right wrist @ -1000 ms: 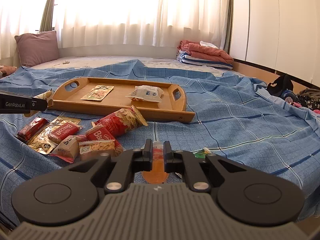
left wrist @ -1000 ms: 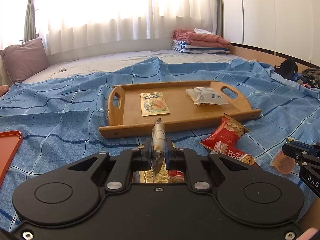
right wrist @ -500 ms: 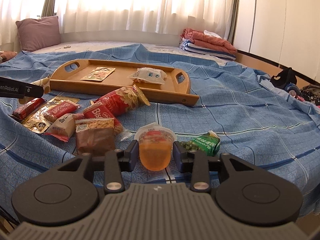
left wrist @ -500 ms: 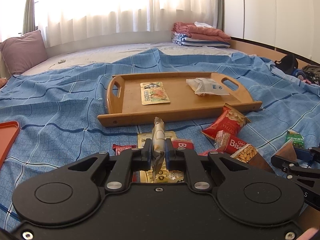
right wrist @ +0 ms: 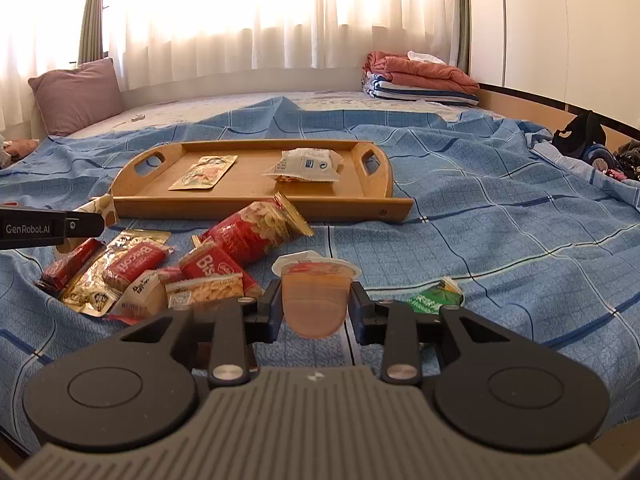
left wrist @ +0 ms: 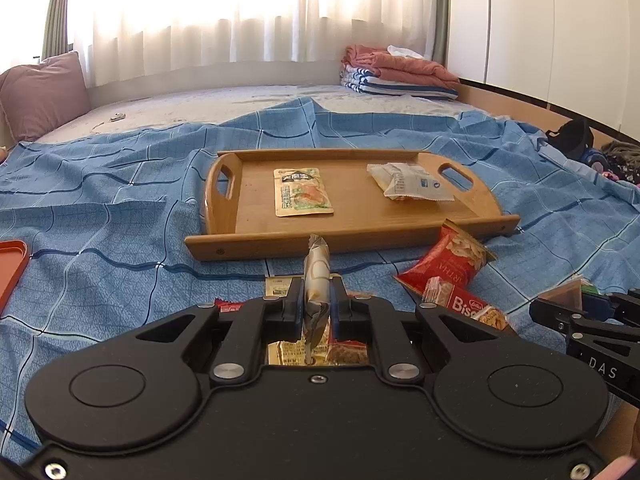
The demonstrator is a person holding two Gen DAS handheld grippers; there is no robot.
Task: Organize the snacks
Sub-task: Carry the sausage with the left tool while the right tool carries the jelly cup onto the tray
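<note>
Sunlit white curtains hang behind a bed spread with a blue checked sheet. On it, at twelve o'clock from me, lies a wooden two-handled tray holding a flat beige snack sachet and a white crinkled snack packet.

My left jaws are clamped shut on a slim cream-and-brown snack wrapper, which stands upright between them, just short of the tray's near rim.

My right jaws grip a small orange jelly cup with a white foil lid, pads pressed to its sides.

At ten o'clock from the cup sits a heap of red biscuit packets; a green sachet lies at three o'clock, just beside my right jaws.
</note>
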